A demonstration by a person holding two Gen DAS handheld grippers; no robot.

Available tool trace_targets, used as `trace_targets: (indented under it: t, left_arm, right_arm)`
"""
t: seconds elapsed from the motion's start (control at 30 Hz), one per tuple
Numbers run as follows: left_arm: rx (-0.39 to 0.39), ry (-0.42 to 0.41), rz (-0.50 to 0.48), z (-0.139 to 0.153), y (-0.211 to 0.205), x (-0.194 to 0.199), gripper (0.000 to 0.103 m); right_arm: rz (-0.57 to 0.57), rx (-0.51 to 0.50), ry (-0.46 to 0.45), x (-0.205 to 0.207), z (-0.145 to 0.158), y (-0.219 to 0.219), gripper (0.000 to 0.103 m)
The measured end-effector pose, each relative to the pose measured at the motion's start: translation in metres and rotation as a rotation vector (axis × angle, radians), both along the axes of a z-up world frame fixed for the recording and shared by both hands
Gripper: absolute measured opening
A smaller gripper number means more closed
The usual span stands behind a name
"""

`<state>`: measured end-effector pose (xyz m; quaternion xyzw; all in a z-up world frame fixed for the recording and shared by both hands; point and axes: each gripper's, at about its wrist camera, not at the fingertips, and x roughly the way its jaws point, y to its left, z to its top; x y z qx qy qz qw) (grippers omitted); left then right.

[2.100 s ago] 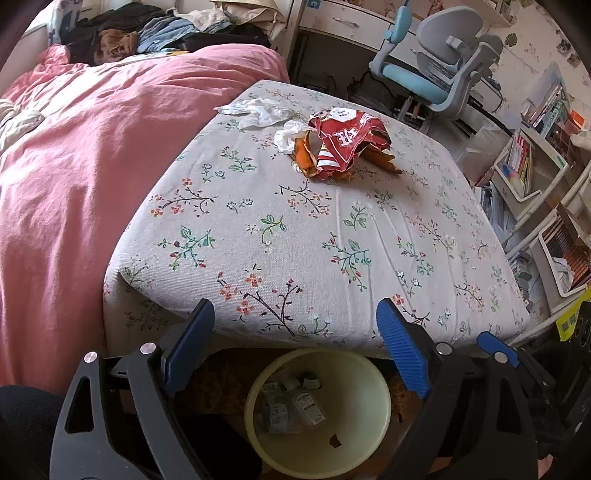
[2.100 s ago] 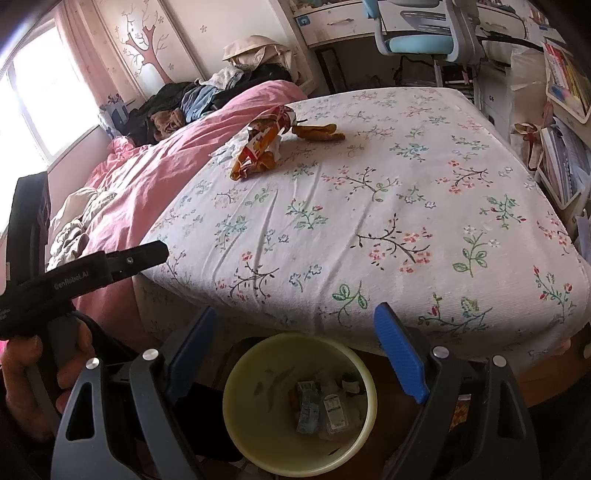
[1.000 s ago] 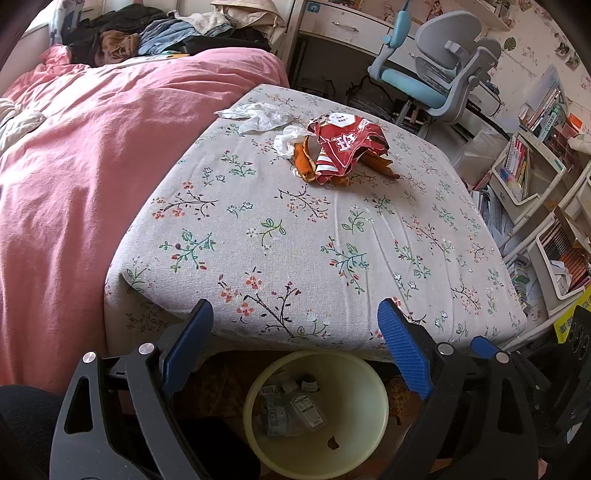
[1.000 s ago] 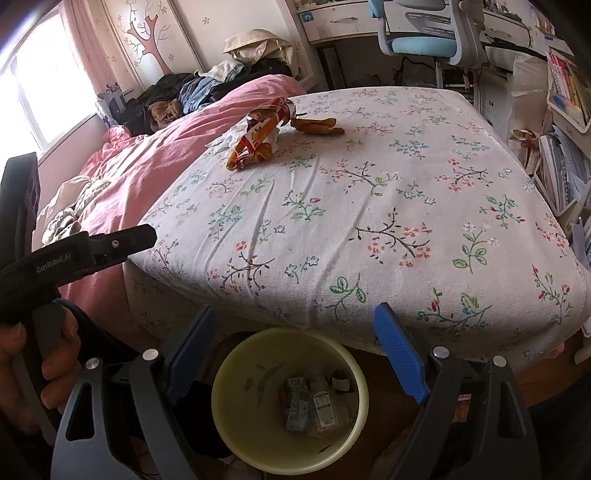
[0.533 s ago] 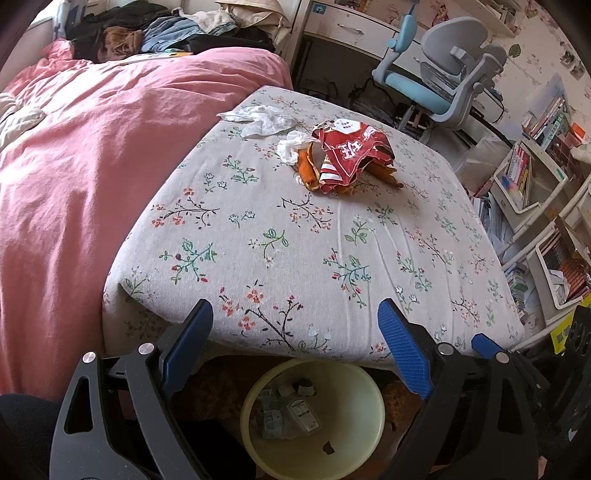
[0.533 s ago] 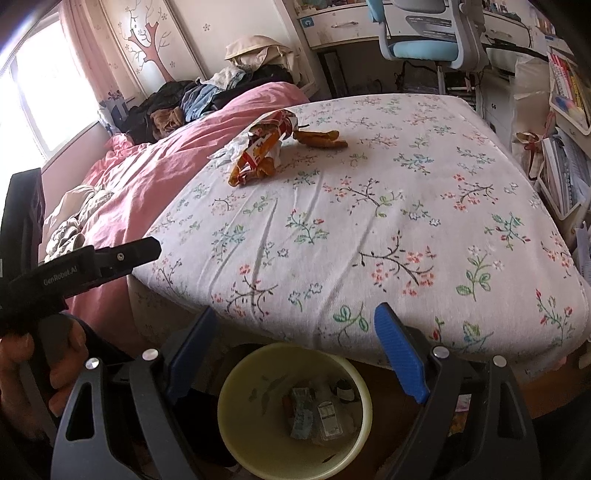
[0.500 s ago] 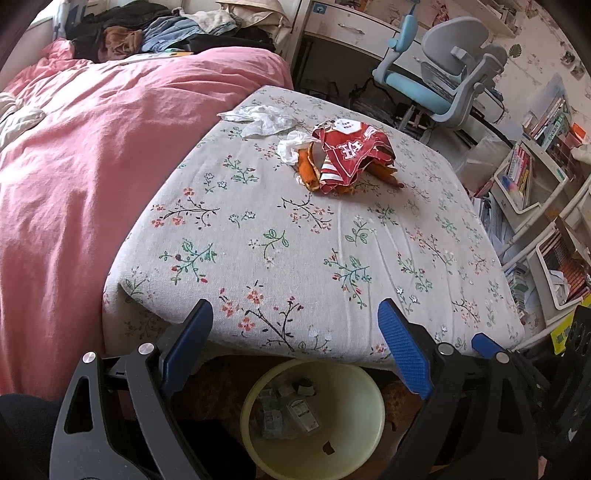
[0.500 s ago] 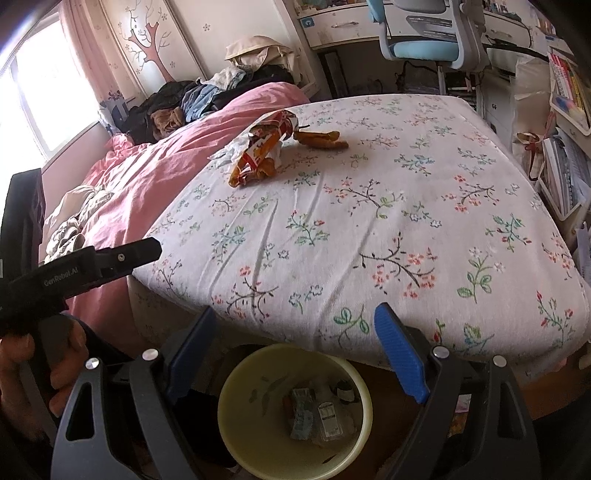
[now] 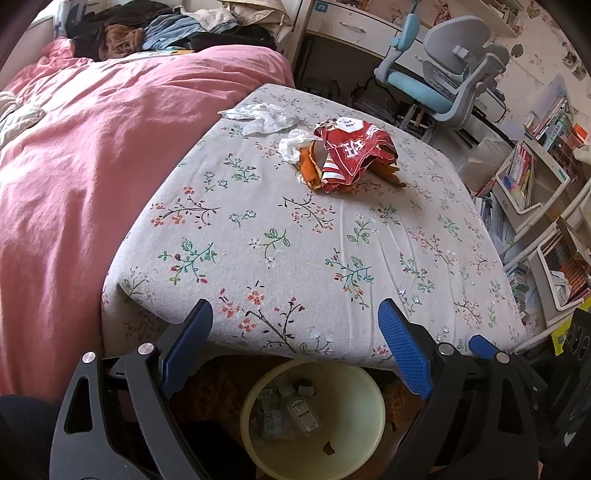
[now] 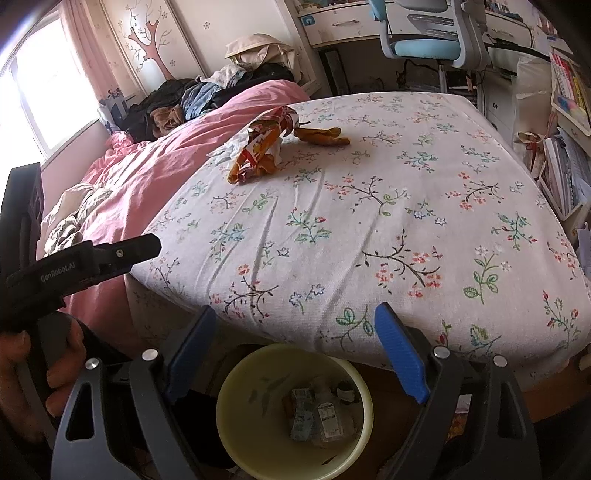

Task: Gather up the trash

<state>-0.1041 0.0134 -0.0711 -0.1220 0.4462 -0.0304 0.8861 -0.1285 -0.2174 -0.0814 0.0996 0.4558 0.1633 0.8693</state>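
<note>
A red snack wrapper (image 9: 352,155) lies on the floral bed sheet (image 9: 295,236) with orange peels (image 9: 308,170) and white tissues (image 9: 264,118) beside it, far from both grippers. The wrapper (image 10: 262,144) and a peel (image 10: 321,136) also show in the right wrist view. A pale yellow bin (image 9: 314,417) holding several small packets stands on the floor at the bed's near edge, also in the right wrist view (image 10: 295,406). My left gripper (image 9: 295,350) and right gripper (image 10: 291,350) are both open and empty above the bin.
A pink duvet (image 9: 92,166) covers the left of the bed. A blue-grey desk chair (image 9: 443,77) and desk stand beyond the bed. White shelves with books (image 9: 535,184) line the right. Clothes (image 9: 147,29) are piled at the headboard.
Both grippers have drifted slightly over the bin, tilting the view a little. The trash on the bed has not moved. Both jaws stay open.
</note>
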Motion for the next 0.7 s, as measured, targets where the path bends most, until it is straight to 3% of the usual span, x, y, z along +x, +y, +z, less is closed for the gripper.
trace_targets:
  t: [0.7]
  left_arm:
    - [0.005, -0.002, 0.001, 0.0004, 0.0013, 0.0003, 0.088]
  right_arm:
    - [0.001, -0.009, -0.003, -0.0009, -0.0012, -0.0006, 0.085]
